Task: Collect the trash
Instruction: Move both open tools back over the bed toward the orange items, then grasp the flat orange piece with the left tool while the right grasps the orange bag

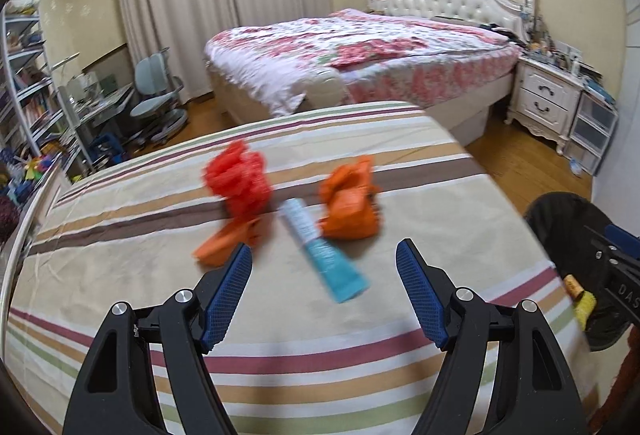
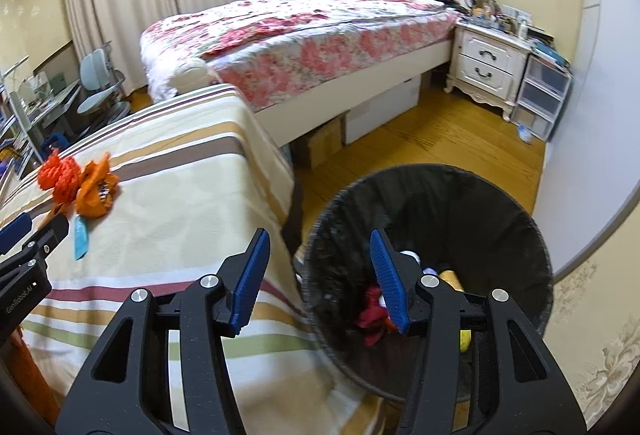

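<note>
On the striped tablecloth [image 1: 280,339] lie a red net bundle [image 1: 236,179], a crumpled orange wrapper [image 1: 352,203], a smaller orange scrap [image 1: 220,243] and a white-and-teal tube [image 1: 338,269]. My left gripper [image 1: 324,246] hovers open just short of them, the tube lying below the gap, untouched. In the right wrist view the same bundle [image 2: 60,175], wrapper [image 2: 96,195] and tube [image 2: 81,239] sit far left. My right gripper [image 2: 319,233] stands open and empty over the near rim of a black bin [image 2: 500,203], which holds red [image 2: 370,315] and yellow [image 2: 464,339] trash.
The bin [image 1: 560,227] stands on the wood floor off the table's right edge. Beyond the table are a floral bed [image 1: 360,51], a white nightstand [image 1: 548,99] and plastic drawers [image 2: 540,95]. A desk chair [image 1: 156,95] and shelves [image 1: 24,75] stand at the left.
</note>
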{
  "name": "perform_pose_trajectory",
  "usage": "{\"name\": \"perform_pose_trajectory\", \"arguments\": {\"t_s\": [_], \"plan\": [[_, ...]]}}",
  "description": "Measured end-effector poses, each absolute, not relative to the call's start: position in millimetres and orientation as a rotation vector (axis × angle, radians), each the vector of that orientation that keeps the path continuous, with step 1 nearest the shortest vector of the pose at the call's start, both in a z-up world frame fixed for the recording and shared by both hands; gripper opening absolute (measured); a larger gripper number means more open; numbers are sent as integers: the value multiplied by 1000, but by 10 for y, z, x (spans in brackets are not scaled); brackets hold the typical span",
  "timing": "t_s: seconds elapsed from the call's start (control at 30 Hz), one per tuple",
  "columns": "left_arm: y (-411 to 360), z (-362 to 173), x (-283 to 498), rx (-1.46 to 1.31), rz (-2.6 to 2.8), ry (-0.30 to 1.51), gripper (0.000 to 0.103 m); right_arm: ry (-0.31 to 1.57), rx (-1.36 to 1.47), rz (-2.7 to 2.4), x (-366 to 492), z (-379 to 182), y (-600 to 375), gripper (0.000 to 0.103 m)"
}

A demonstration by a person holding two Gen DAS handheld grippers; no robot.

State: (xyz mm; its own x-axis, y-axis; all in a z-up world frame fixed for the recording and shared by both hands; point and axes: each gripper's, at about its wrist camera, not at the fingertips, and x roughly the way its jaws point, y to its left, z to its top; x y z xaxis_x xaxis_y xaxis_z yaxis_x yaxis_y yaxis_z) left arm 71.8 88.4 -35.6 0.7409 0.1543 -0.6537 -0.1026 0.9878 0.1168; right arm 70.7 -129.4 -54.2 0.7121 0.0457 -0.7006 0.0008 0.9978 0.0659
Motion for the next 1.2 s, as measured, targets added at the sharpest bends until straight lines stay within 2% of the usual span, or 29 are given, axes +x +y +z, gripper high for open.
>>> {"name": "perform_pose_trajectory", "arguments": {"t_s": [0.33,0.67,0.7,0.73,0.8,1.2], "plan": [[1532,-470,901,36,230,776,72,821,-23,154,793,-601,-562,51],[1725,-578,1050,-24,155,873,72,841,-55,197,907,-620,-193,51],[1732,-582,1046,-27,147,874,68,843,-57,201,916,-623,-178,51],[1735,-590,1044,-27,139,879,59,845,-59,202,914,-628,-164,51],[1744,-618,1040,-34,121,895,52,849,-63,205,899,-638,-131,51],[1820,-551,797,-45,108,861,51,845,-72,214,905,-641,-55,51]]}}
